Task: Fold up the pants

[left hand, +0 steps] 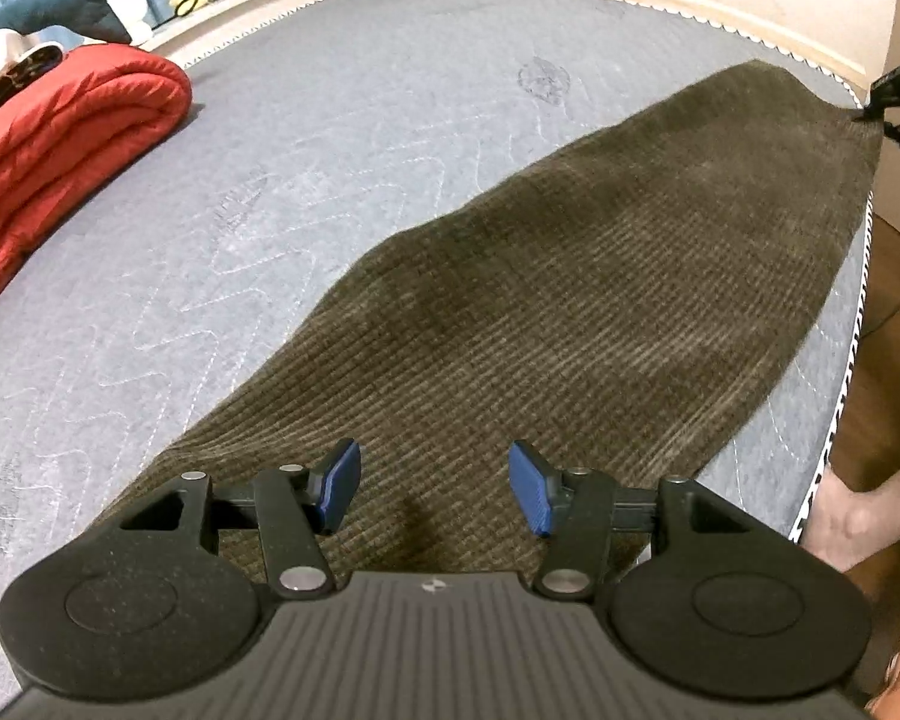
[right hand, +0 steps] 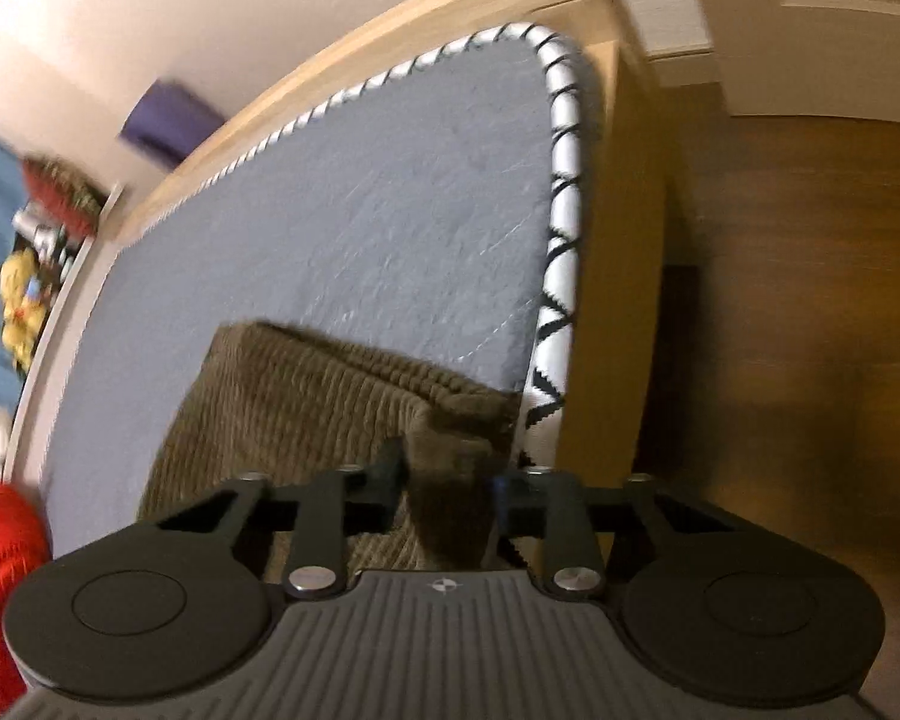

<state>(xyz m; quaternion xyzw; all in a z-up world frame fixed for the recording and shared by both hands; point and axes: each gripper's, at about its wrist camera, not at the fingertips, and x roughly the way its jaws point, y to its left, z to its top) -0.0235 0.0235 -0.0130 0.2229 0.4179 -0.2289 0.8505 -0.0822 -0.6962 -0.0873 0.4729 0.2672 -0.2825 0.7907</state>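
Since the cloth is thick, ribbed and soft, plan for drape rather than stiffness:

Pants (left hand: 570,300): you have olive-brown corduroy laid out long and mostly flat on the grey quilted mattress (left hand: 270,150), running from under your left tool away toward the far right corner, with its right edge close to the mattress border.

Handling: I judge it fairly heavy for clothing, limp and grippy. It should sag between two held points and drag on the quilting rather than slide, so lift it clear before you carry it over.

Where to hold: take the end edges or corners, pinching through all layers. A shallow bite on the ribbed pile may slip off.

Left gripper (left hand: 435,489): your blue pads (left hand: 342,483) stand wide apart, low over the near end of the pants. Nothing is held, and I cannot tell if the tips brush the cloth.

Right gripper (right hand: 447,501): your jaws are closed in on a bunched fold of corduroy (right hand: 444,468) at the far end, beside the black-and-white piped border (right hand: 561,228). The view is motion-blurred, but cloth clearly sits between the fingers.

Far view of right gripper: from the left camera it shows small at the distant corner of the pants.

Nearby: a folded red quilt (left hand: 66,138) lies well apart to the left, out of the fold path.
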